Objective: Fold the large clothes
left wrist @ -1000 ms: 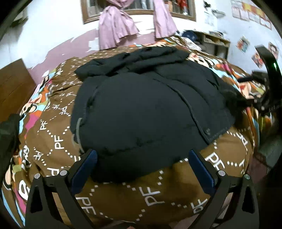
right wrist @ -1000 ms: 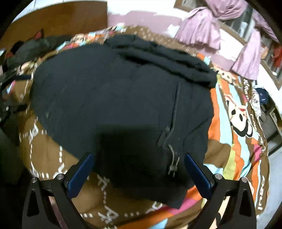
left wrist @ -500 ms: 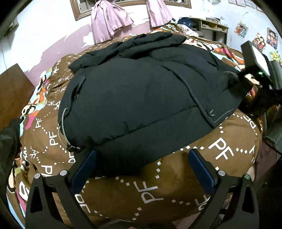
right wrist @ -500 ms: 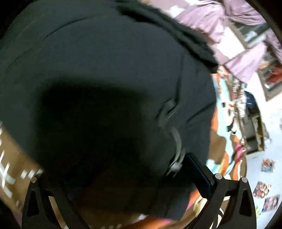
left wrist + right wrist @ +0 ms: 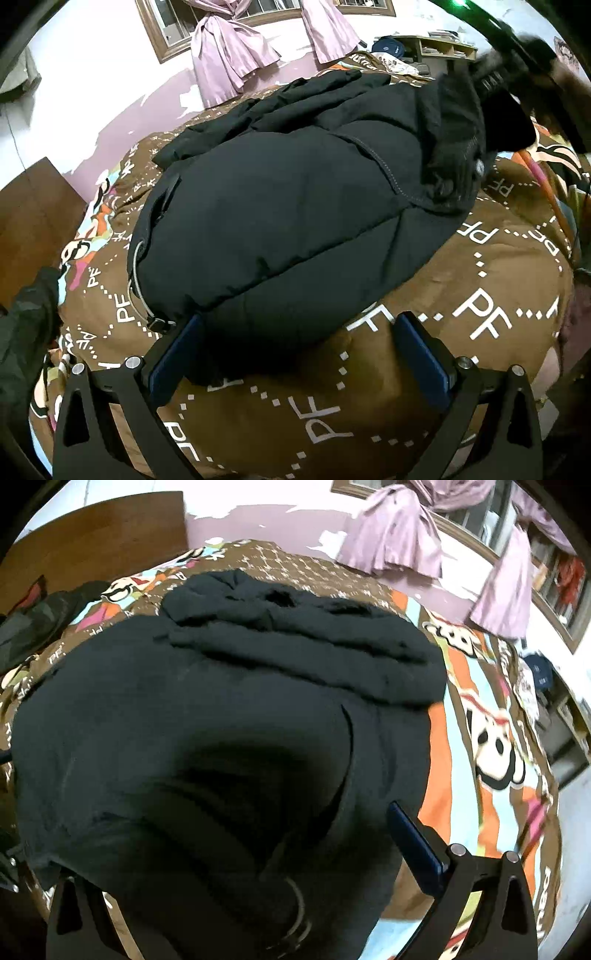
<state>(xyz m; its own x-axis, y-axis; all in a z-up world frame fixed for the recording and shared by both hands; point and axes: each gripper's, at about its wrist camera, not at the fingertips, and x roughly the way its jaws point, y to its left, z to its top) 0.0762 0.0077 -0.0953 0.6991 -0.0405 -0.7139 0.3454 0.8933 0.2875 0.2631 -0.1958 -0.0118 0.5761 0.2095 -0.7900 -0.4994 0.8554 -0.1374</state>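
Observation:
A large black padded jacket (image 5: 288, 206) lies on the bed, its sleeves folded across the far end. My left gripper (image 5: 295, 354) is open, its blue pads either side of the jacket's near hem, low over the bedspread. In the left wrist view my right gripper shows at the upper right, holding the jacket's far corner (image 5: 458, 155) lifted off the bed. In the right wrist view the jacket (image 5: 236, 716) fills the frame and bunches between the fingers of my right gripper (image 5: 258, 849). Only the right blue pad (image 5: 413, 849) shows; cloth hides the left one.
The bed has a brown "PF" patterned bedspread (image 5: 480, 302) with cartoon stripes (image 5: 491, 746) on its right side. A dark garment (image 5: 26, 332) lies at the left edge. A wooden headboard (image 5: 96, 535), pink curtains (image 5: 229, 55) and a shelf (image 5: 439, 44) stand beyond.
My right gripper dropped onto the jacket's right corner and has lifted it up off the bed. My left gripper moved closer to the near hem.

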